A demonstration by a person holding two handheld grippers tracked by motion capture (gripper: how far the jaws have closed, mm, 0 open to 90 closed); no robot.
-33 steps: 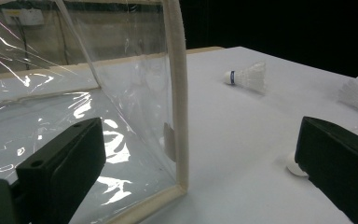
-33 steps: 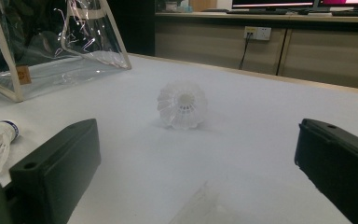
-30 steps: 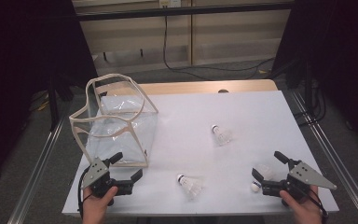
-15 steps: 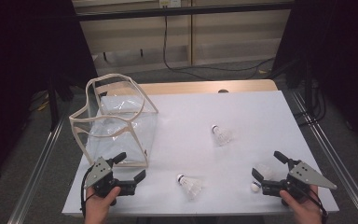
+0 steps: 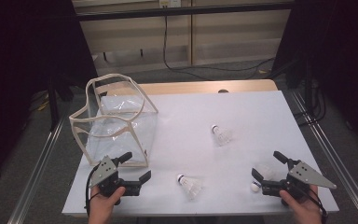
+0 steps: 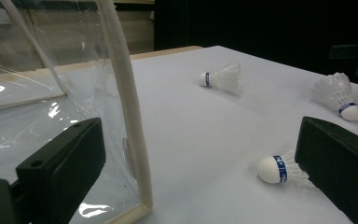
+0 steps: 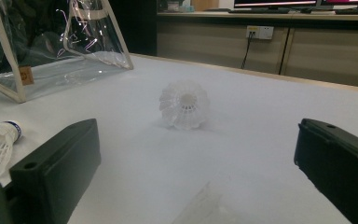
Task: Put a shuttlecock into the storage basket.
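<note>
Shuttlecocks, three white feathered ones with blue-banded cork tips, lie scattered on the white-topped desk, and the clear plastic bag with cream fabric edging serves as the landmark for all of them. The bag stands upright with its mouth open at the desk's near left part.

The first shuttlecock lies on its side just to the right of the bag's near corner, close to the desk's front edge. In the left gripper view the same shuttlecock rests beside the inner face of one black jaw, not touched by it as far as can be told. The second shuttlecock lies farther right of the bag, toward the desk's middle. The third shuttlecock is well apart from the bag, near the front right.

The left gripper hovers just in front of the bag's near wall, its jaws spread wide and grasping nothing; the bag's cream corner seam stands between them in its own view. The right gripper is far from the bag, its jaws likewise parted and empty, with the third shuttlecock lying between and just ahead of them.
</note>
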